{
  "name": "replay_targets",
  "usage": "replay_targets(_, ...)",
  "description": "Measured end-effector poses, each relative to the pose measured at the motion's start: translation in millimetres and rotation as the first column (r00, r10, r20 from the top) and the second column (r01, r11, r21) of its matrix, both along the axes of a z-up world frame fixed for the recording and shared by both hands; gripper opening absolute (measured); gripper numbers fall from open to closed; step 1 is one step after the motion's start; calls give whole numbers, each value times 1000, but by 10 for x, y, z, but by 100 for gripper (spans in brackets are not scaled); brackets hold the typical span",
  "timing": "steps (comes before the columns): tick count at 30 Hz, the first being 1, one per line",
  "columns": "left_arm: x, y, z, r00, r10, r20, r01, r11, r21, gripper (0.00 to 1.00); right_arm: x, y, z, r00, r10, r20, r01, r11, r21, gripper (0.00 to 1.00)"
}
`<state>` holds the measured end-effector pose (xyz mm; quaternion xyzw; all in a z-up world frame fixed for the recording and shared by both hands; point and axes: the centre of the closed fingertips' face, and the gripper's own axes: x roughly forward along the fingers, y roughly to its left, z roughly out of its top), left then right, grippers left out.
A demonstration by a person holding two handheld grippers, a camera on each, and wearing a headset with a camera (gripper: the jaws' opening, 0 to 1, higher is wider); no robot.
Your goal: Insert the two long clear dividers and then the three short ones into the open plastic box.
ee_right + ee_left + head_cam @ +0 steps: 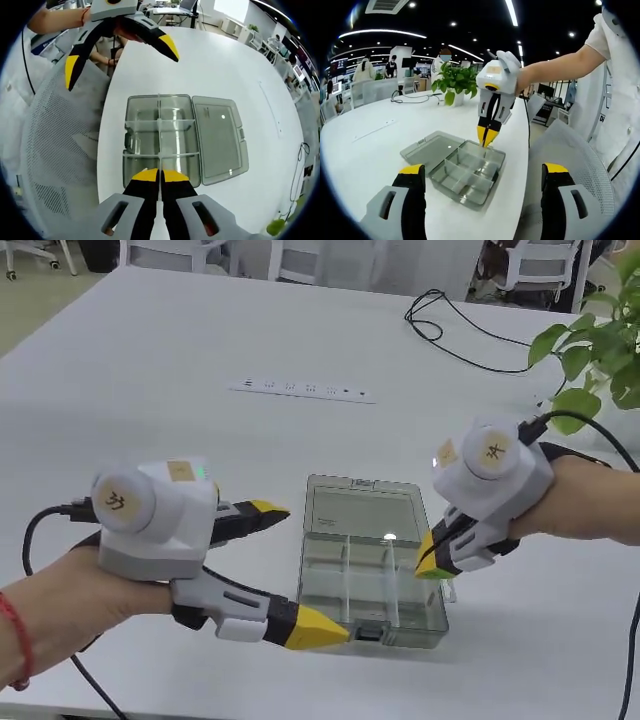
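Left of a clear plastic box on a white tabletop: left claw, spread wide, one yellow tip at the box's front left corner. Box open, lid laid flat behind it. At the box's right edge: right claw, pressed together, pinching the end of a clear divider spanning the box's middle, crossed by other dividers.
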<state>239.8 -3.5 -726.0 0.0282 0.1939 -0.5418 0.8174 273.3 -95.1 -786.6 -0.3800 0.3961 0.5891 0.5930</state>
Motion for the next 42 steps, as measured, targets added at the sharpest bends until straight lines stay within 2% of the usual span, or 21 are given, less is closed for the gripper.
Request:
replay_targets(11,-30,-2,8,1000,0,-1,0,1000,-3,98,-5,-10,-36,999,-32,-38,33,999,22,3)
replay_targets(18,-35,5,19,1000,3,2,-3,1000,-6,98,-10,0,-26,1000,8,-8,-8,1000,31,3)
replay_targets(25,-35,-3,33,1000,1,5,-1,1000,-6,98,-19,-10,-59,1000,-5,-19,6,999,38,3)
replay_targets(30,-37,0,26,1000,-1,3,1,1000,-3,98,-16,-9,-70,1000,16,-3,-15,999,51,3)
replay_targets(42,-30,2,21,1000,2,1,-2,1000,-4,98,-24,-8,-111,999,34,1,-34,997,62,3)
